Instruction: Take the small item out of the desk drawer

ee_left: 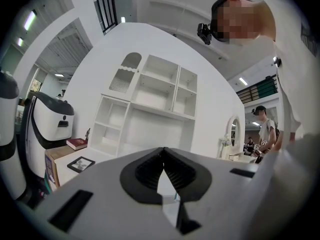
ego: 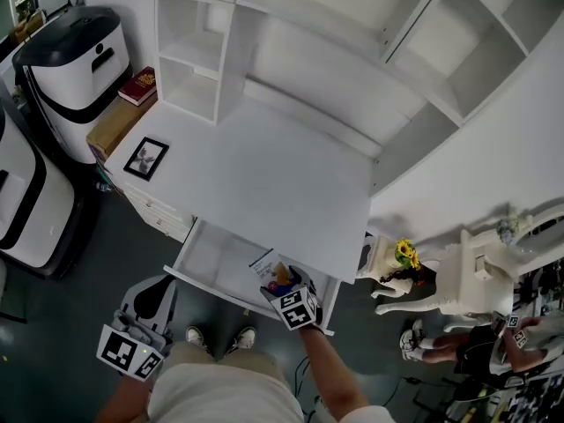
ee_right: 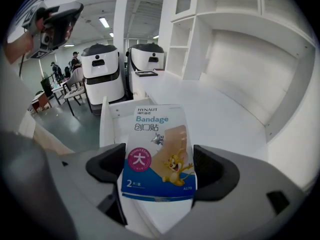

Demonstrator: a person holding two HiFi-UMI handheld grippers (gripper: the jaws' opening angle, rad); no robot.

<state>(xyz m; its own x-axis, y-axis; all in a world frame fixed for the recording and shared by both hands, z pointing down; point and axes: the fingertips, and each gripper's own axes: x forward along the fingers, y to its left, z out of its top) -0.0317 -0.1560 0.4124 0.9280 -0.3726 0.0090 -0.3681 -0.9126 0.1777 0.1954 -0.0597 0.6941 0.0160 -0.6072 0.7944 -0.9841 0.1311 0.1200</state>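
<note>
A white and blue bandage box (ee_right: 159, 151) stands between the jaws of my right gripper (ee_right: 159, 170), and both pads press on its sides. In the head view the right gripper (ego: 296, 305) holds the box (ego: 278, 277) over the front right part of the open white desk drawer (ego: 211, 258). The drawer's white floor shows bare to the left. My left gripper (ego: 132, 349) hangs low at the left, beside the person's leg and away from the drawer. In its own view the left gripper (ee_left: 162, 156) has its dark pads meeting, with nothing between them.
The white desk top (ego: 264, 174) carries a black picture frame (ego: 146, 158) at its left end, with a shelf unit (ego: 189, 55) behind. A red book (ego: 138, 85) lies on a brown box. White machines (ego: 75, 60) stand left. A white chair (ego: 467, 276) and yellow flowers (ego: 406, 253) stand right.
</note>
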